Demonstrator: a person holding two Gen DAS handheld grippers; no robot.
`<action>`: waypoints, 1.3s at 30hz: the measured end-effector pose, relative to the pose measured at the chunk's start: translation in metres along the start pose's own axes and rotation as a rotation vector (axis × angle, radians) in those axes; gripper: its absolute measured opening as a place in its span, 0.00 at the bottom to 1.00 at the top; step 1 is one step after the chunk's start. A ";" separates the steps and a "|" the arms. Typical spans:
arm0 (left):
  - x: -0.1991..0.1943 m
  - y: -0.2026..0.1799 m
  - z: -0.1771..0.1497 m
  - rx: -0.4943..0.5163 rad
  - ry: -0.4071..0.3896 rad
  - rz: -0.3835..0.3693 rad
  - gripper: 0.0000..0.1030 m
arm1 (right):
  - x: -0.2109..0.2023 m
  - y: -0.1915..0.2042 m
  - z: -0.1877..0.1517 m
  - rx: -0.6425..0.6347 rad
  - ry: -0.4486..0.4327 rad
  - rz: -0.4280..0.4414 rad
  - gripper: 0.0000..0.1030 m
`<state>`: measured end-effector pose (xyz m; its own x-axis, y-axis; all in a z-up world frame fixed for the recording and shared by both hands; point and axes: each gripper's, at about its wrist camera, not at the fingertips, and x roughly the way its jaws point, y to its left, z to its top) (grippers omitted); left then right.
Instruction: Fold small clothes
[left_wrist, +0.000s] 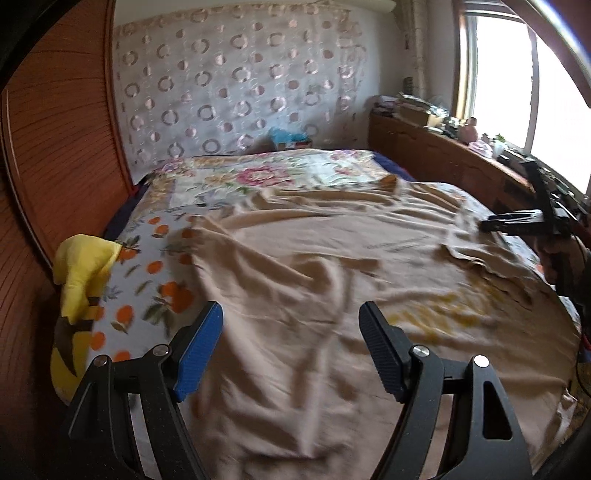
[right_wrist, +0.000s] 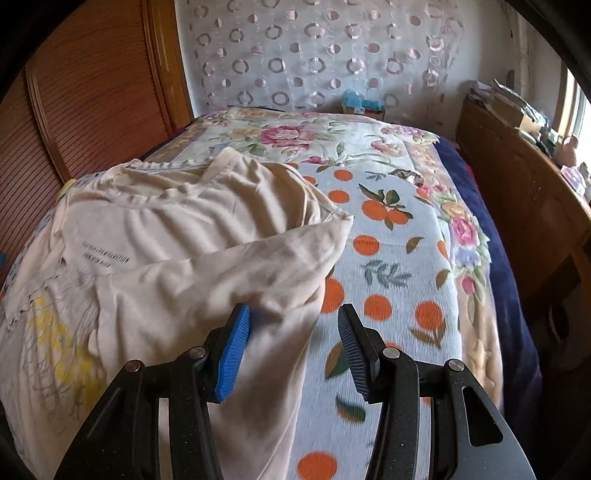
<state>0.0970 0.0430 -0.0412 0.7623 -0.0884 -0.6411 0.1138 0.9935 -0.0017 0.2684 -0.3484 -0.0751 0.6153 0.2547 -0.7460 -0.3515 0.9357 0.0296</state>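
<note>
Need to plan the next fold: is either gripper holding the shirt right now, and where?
Nothing is held. The left gripper is open above the shirt; the right gripper is open too, the shirt's edge lying loose between its fingers.

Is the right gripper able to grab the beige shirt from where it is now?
Probably yes. The right gripper has open jaws, and the beige shirt has its folded edge lying right by the left pad, with nothing in between.

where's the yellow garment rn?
Left wrist view only: the yellow garment sits at the bed's far-left edge on the orange-print blanket, beside the wooden wardrobe, left of the beige t-shirt.
</note>
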 end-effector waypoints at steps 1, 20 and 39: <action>0.006 0.006 0.004 -0.008 0.008 0.011 0.75 | 0.003 -0.003 0.004 -0.002 0.001 -0.001 0.50; 0.099 0.079 0.054 -0.035 0.140 0.096 0.75 | 0.028 -0.013 0.016 -0.036 -0.009 -0.006 0.55; 0.138 0.089 0.074 -0.079 0.207 -0.044 0.13 | 0.027 -0.014 0.020 -0.034 0.001 -0.008 0.65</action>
<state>0.2594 0.1134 -0.0732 0.6102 -0.1235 -0.7826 0.0878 0.9922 -0.0882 0.3044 -0.3497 -0.0825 0.6175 0.2472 -0.7467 -0.3705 0.9288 0.0011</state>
